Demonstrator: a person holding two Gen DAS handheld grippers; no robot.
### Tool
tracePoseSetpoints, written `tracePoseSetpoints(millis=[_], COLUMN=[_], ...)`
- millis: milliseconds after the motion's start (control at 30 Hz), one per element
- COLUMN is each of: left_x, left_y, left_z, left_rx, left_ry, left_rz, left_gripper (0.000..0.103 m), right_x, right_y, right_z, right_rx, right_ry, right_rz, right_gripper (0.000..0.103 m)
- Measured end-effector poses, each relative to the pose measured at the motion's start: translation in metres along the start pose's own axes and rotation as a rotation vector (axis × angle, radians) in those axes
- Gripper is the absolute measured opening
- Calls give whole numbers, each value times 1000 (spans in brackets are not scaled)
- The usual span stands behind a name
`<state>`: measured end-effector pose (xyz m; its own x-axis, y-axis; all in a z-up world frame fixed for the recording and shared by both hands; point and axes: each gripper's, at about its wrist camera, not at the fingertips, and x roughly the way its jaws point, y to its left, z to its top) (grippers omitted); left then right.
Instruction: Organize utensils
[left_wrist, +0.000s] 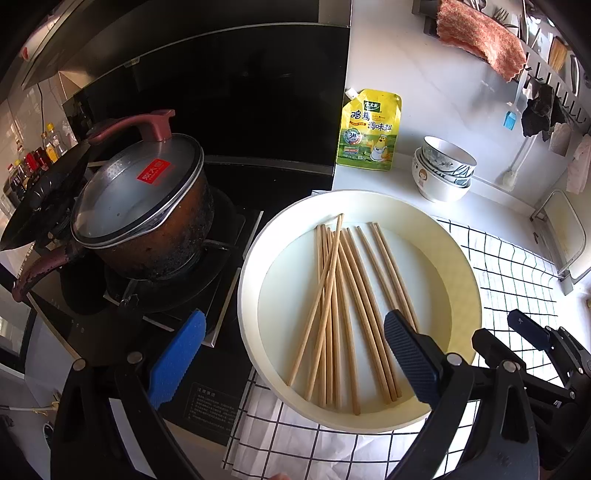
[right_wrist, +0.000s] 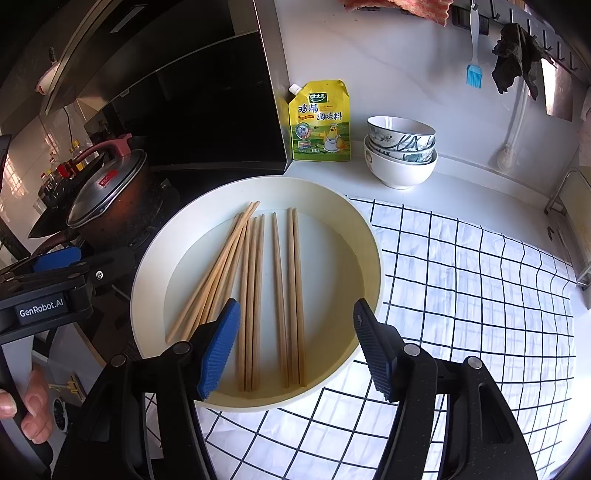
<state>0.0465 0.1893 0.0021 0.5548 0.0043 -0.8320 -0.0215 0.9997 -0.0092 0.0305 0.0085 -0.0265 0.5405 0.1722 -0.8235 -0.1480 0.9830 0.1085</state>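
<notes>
On the table beside the stove, chopsticks (right_wrist: 255, 295) are lying loose in a cream round tray (right_wrist: 369, 236) – you're holding the left tool (left_wrist: 291, 354) and right tool (right_wrist: 295, 347) over it, both spread wide, gripping nothing.

Our right gripper (right_wrist: 295, 347) hangs wide open over the near edge of the cream tray (right_wrist: 147, 280).

We see bare wooden chopsticks (right_wrist: 255, 295) lying loose in the tray, some fanned at left, others side by side. The tray rests partly on a checked cloth (right_wrist: 461, 295). Behind it stand a yellow seasoning pouch (right_wrist: 320, 122) and stacked bowls (right_wrist: 400, 151); our left gripper (right_wrist: 55, 258) shows at left.
</notes>
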Motion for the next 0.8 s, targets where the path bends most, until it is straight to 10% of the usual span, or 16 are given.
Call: tracePoseSetpoints(millis=[800], left_x=[1], left_y=[-5], left_z=[-8], left_rx=[-1], left_ry=[14], left_rz=[-9], left_gripper=[96], right_x=[-2], right_y=[1], right_z=[-6], right_rx=[8], right_ry=[2], right_rz=[-3], right_gripper=[61])
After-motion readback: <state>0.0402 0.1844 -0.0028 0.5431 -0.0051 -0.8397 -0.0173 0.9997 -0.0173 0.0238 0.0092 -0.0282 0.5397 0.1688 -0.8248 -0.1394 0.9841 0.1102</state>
